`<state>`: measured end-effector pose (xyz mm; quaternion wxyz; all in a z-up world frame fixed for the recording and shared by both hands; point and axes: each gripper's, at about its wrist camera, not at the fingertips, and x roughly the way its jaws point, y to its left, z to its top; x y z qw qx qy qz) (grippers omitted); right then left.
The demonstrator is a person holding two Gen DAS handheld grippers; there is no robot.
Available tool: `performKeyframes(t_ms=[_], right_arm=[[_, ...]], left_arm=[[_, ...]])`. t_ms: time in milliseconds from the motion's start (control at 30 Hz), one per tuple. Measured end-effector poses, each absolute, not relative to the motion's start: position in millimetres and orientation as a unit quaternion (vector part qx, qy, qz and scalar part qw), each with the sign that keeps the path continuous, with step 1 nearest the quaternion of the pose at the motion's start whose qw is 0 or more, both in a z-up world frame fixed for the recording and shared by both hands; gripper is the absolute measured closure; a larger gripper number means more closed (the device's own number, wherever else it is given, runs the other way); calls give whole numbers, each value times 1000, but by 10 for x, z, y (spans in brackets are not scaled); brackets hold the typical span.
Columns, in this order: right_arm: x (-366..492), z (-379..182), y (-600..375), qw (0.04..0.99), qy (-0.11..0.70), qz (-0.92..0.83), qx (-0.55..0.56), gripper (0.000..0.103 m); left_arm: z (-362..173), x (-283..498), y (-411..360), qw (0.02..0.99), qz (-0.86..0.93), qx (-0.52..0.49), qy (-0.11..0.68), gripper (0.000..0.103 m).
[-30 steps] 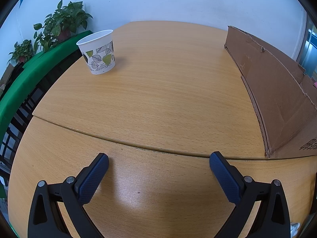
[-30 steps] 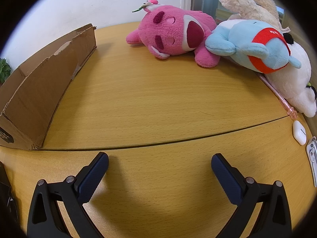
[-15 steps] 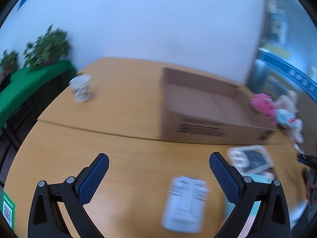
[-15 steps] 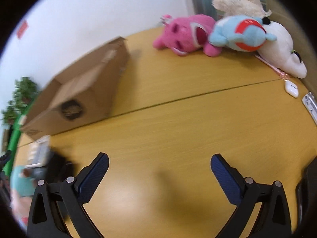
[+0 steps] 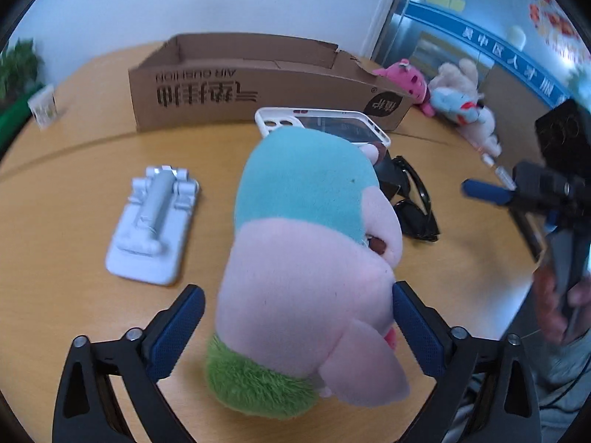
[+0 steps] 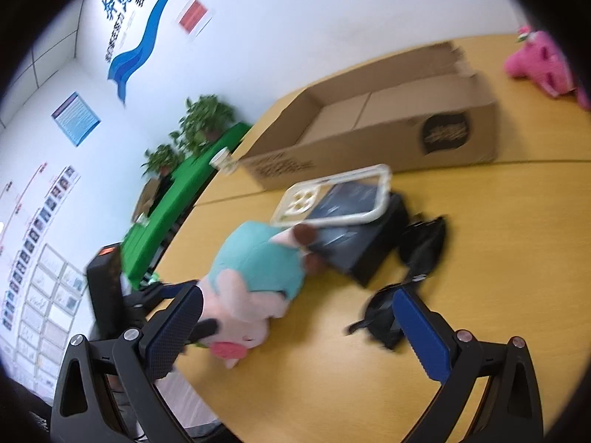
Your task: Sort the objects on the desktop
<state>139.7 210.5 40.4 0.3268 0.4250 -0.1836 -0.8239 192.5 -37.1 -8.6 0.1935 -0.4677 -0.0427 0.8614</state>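
Your left gripper (image 5: 295, 317) brackets the plush (image 5: 310, 258) at frame centre — jaws spread, the right pad touching its pink side, the left pad apart. Your right gripper (image 6: 295, 326) hangs wide apart over the table (image 6: 498, 240), sunglasses (image 6: 421, 243) just above its right finger. The box (image 5: 236, 88) sits upper centre — phone case (image 5: 325, 125) before it, white stand (image 5: 151, 229) at left.

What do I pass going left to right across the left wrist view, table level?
Paper cup → white phone stand → plush toy, between the open left gripper's fingers → sunglasses → right gripper.
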Motion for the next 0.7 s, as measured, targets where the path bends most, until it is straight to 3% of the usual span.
performKeyframes(t_ms=[133, 433, 567, 700], right_arm=[[1338, 293, 1734, 357, -183, -808, 431, 0], [1169, -117, 1061, 377, -150, -777, 481, 2], [1128, -141, 985, 378, -146, -775, 486, 6], [1106, 9, 1029, 378, -153, -787, 463, 20]], left_arm=[[-107, 1981, -369, 206, 860, -463, -54, 14], [-147, 2070, -451, 205, 857, -468, -66, 16], [-173, 2038, -450, 209, 847, -483, -72, 16], [-157, 1960, -461, 216, 835, -501, -71, 14]])
